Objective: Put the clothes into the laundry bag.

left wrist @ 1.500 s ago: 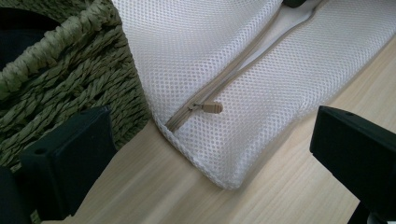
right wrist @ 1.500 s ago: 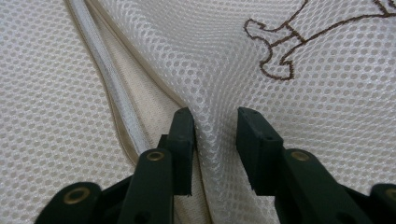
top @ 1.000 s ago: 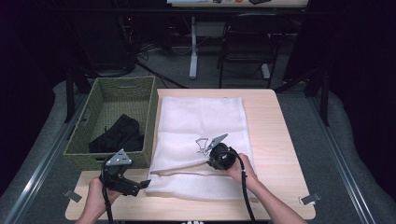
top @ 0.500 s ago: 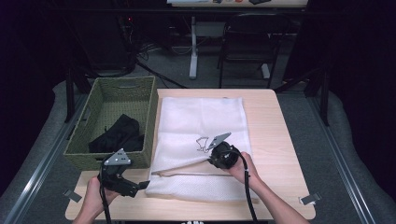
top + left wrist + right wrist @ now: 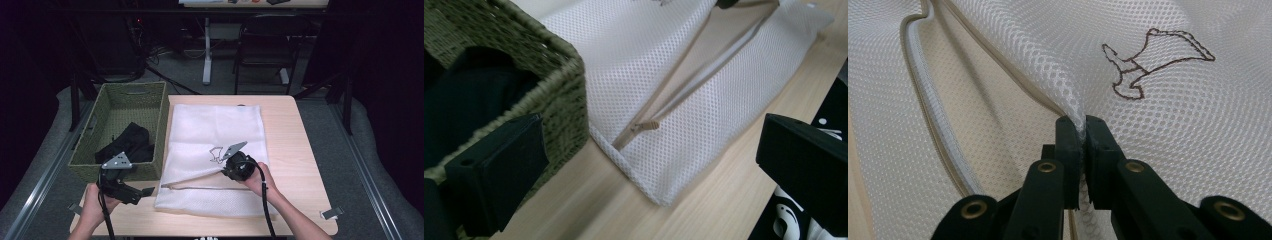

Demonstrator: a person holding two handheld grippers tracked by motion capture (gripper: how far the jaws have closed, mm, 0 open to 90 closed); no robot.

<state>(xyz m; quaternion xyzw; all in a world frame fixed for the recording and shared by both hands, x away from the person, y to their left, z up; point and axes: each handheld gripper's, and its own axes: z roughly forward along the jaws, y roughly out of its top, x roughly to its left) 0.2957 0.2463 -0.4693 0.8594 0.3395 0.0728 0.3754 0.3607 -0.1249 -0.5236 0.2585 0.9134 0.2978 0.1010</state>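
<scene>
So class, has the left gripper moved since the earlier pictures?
Yes, slightly: the left gripper has edged away from the table's near edge toward the basket.

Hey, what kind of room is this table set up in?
Probably a lab or studio workspace, not a home: a dark room, a small wooden table on a grey mat, cables on the floor, and a folding chair behind.

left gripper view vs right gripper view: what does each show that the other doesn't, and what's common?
Left gripper view alone: the green woven basket with dark cloth inside, the wooden table, and the left claw standing open with nothing between its jaws. Right gripper view alone: the right claw shut on a pinched fold of mesh, and a brown stitched outline. Both: the white mesh bag and its open zipper.
</scene>
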